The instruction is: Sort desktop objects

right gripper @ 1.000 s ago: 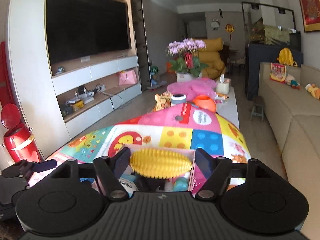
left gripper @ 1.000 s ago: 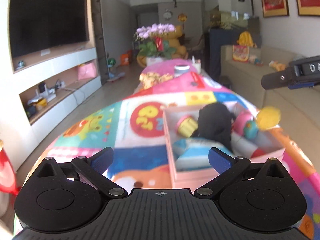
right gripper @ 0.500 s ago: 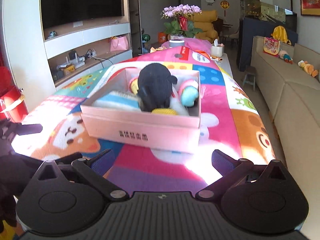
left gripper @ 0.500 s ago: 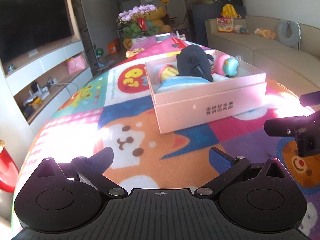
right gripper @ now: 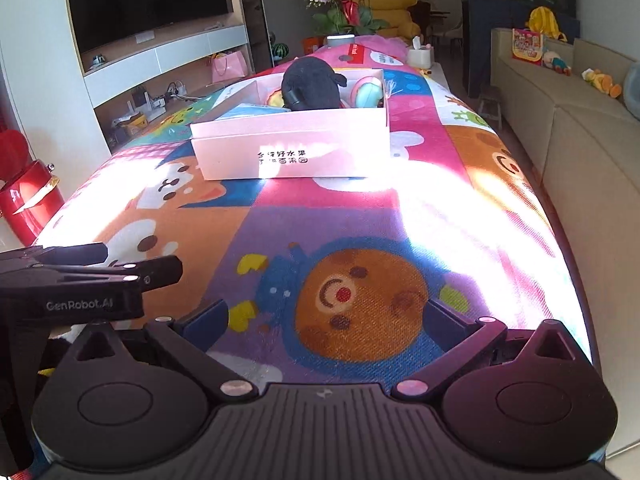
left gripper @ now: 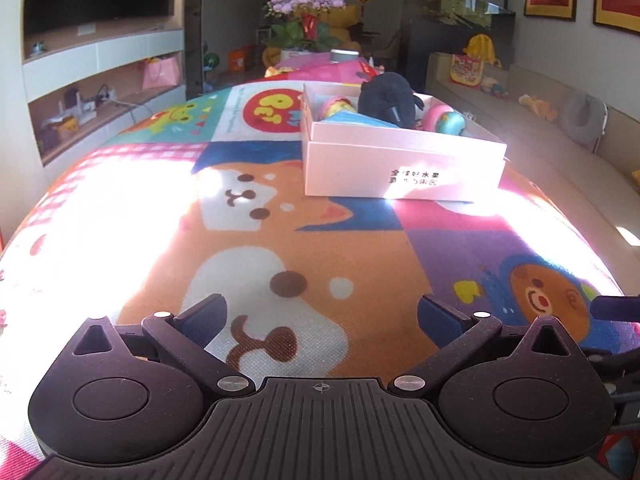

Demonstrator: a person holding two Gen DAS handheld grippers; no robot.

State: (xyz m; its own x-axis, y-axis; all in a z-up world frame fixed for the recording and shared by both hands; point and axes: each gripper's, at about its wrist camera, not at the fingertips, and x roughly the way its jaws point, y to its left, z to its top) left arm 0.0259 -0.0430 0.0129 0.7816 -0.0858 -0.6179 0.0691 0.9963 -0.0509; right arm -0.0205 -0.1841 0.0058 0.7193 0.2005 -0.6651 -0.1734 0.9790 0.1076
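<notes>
A pink cardboard box (left gripper: 400,160) (right gripper: 292,148) stands on the table's colourful cartoon mat (left gripper: 280,248) (right gripper: 340,216). It holds a black plush toy (left gripper: 386,98) (right gripper: 310,84), a pink and teal ball (left gripper: 444,118) (right gripper: 366,90), a blue item (left gripper: 352,119) and a yellow and pink toy (left gripper: 336,106). My left gripper (left gripper: 322,316) is open and empty, low over the mat's near end; it also shows at the left of the right wrist view (right gripper: 132,270). My right gripper (right gripper: 330,316) is open and empty beside it.
A sofa (right gripper: 580,128) runs along the right side of the table. A TV wall with shelves (right gripper: 160,52) lies to the left and a red bin (right gripper: 24,196) stands at the left. A flower pot (right gripper: 346,12), a tissue box (right gripper: 420,56) and a pink cloth sit at the far end.
Both grippers have pulled back from the box to the table's near end. The right gripper let go of the yellow spiky toy it held a second ago and is now open.
</notes>
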